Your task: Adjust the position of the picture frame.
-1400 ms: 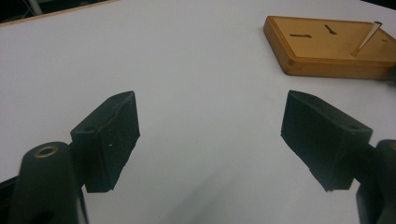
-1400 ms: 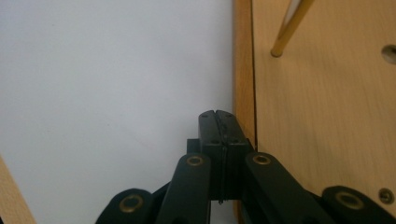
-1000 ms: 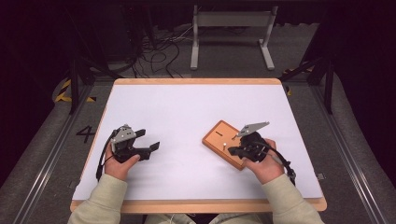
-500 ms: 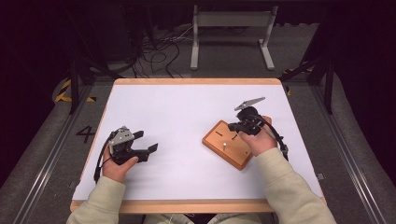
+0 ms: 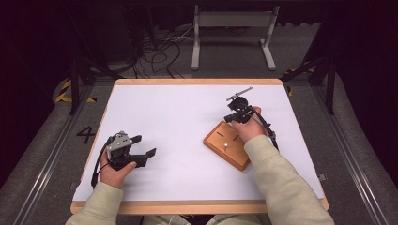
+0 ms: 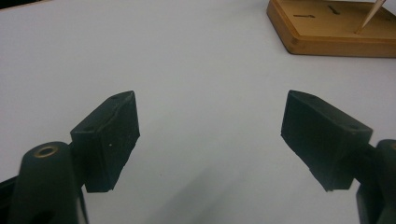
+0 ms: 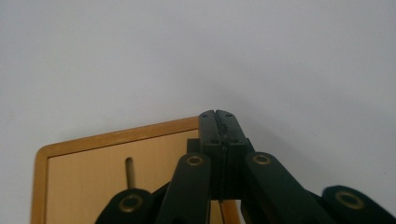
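Right tongs (image 5: 233, 116), pressed together and empty, hover at the wooden board's (image 5: 230, 145) upper edge; a careless dip could knock its peg (image 5: 225, 146). Left tongs (image 5: 143, 147) rest wide, lower left.

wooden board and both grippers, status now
Left gripper open, nothing between jaws. Right gripper shut, over the wooden board far corner. Table bare around.

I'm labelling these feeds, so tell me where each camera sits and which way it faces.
High view: above the person's side, facing forward and down; forearms, left gripper, right gripper.
Left gripper view: on the left gripper, facing its spread black fingers across the white table.
Right gripper view: above closed fingers.
All share the flat rectangular wooden board.
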